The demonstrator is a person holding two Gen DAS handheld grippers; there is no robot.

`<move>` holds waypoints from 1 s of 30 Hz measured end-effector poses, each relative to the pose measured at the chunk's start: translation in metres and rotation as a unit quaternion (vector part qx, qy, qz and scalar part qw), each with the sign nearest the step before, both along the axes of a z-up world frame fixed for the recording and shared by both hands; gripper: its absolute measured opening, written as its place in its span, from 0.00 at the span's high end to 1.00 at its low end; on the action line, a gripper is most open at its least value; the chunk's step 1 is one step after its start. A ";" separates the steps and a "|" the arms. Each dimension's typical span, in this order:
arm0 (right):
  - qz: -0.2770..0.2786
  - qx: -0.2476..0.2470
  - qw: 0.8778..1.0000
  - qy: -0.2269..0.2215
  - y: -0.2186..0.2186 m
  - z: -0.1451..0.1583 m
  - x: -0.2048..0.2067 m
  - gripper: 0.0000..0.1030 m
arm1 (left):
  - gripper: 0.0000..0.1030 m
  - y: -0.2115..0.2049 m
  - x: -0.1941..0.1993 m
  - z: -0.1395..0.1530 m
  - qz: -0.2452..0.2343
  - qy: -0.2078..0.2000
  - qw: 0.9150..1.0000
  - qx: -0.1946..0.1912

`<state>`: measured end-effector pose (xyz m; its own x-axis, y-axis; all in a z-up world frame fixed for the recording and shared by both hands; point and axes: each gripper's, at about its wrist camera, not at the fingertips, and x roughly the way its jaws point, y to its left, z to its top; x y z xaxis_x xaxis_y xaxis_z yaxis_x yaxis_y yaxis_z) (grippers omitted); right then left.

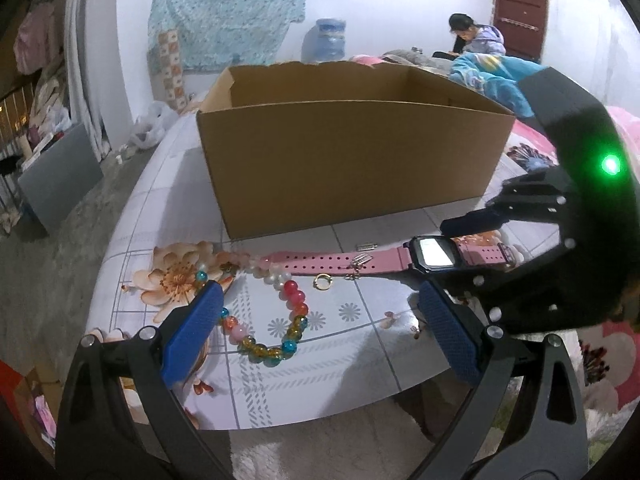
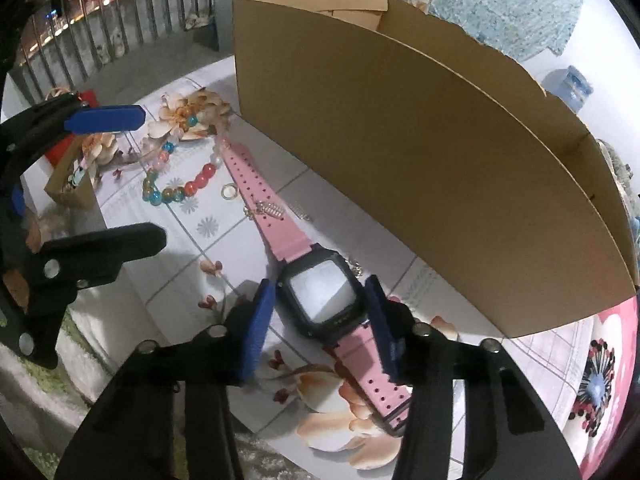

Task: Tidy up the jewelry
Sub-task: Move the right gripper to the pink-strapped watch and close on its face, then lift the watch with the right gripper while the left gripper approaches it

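Observation:
A pink watch (image 2: 320,296) with a black case lies flat on the flower-patterned table (image 1: 340,364), in front of an open cardboard box (image 1: 352,160). My right gripper (image 2: 320,320) points down over it, its blue pads (image 2: 260,320) against both sides of the case. Left of the strap lie a coloured bead bracelet (image 1: 298,312), a pearl bracelet (image 1: 276,278), a gold ring (image 1: 322,281) and small silver pieces (image 1: 360,260). My left gripper (image 1: 320,332) hangs wide open just above the bead bracelet, touching nothing.
The box (image 2: 420,160) stands tall directly behind the jewelry. A small paper bag (image 2: 72,184) sits beyond the table's left edge. A person (image 1: 476,36) sits far back right by blankets, and a water jug (image 1: 324,40) stands at the wall.

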<state>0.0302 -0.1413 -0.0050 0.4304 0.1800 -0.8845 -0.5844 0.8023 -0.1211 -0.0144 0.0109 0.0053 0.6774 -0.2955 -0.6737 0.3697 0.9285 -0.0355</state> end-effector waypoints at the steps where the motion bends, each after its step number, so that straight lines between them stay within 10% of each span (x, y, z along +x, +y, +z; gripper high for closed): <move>1: 0.003 0.001 1.000 0.005 -0.002 0.001 0.000 0.58 | 0.08 -0.001 -0.001 0.000 -0.004 -0.002 1.000 0.001; 3: 0.007 0.015 1.000 0.021 -0.005 0.006 0.003 0.78 | 0.09 -0.004 -0.004 0.000 -0.014 -0.006 1.000 0.008; 8: 0.000 0.033 0.998 0.054 -0.019 0.011 0.016 0.83 | 0.23 -0.017 -0.006 -0.004 -0.038 -0.007 0.999 0.030; 10: 0.001 0.035 0.998 0.050 -0.023 0.015 0.017 0.82 | 0.23 -0.019 -0.008 -0.006 -0.043 -0.003 0.999 0.028; 14: 0.017 0.028 0.999 0.024 -0.022 0.022 0.014 0.48 | 0.23 -0.020 -0.010 -0.008 -0.048 0.000 0.999 0.026; 30: 0.069 0.004 0.993 0.092 -0.020 0.008 0.035 0.53 | 0.46 -0.030 0.003 -0.016 -0.062 0.006 0.997 0.047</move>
